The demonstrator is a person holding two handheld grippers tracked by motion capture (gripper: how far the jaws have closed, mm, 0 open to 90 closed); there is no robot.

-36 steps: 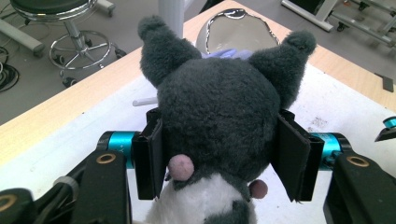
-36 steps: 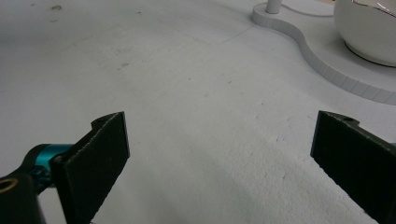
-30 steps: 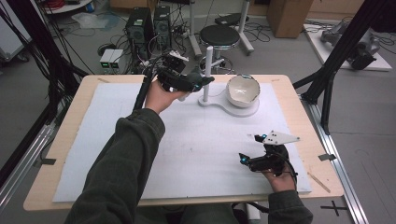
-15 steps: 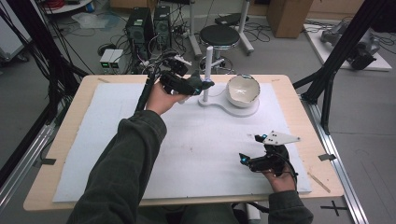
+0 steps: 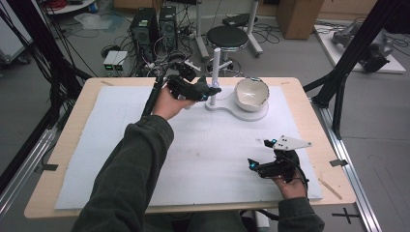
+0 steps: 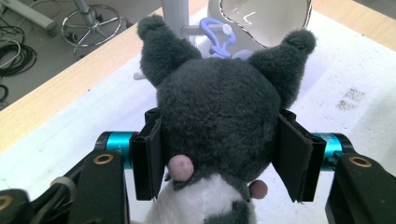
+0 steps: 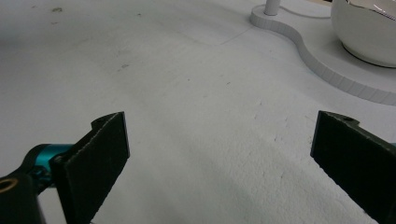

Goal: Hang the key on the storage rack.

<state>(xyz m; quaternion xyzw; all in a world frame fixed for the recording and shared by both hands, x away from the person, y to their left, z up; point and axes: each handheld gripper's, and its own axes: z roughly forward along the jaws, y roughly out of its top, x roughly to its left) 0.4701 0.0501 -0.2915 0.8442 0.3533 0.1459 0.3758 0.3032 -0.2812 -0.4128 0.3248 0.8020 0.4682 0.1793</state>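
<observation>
Nearest, the right gripper (image 5: 261, 166) rests low on the white foam mat (image 5: 96, 159) where it lay a second ago, jaws spread wide with nothing between them. Farther off, the left gripper (image 6: 219, 154) has shifted slightly toward the white post (image 5: 215, 72); its jaws, just easing apart, still clasp a dark grey plush toy (image 6: 224, 112). The left gripper view shows the toy's purple clip (image 6: 215, 37) at the post, beside the white bowl (image 5: 251, 93).

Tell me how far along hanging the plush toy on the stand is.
Done: the left gripper has the dark plush toy between its jaws and up at the white stand, its purple loop on the peg. In hand: the jaws have just been opening a little. Left: let go and pull away. The right gripper rests open on the mat.
</observation>
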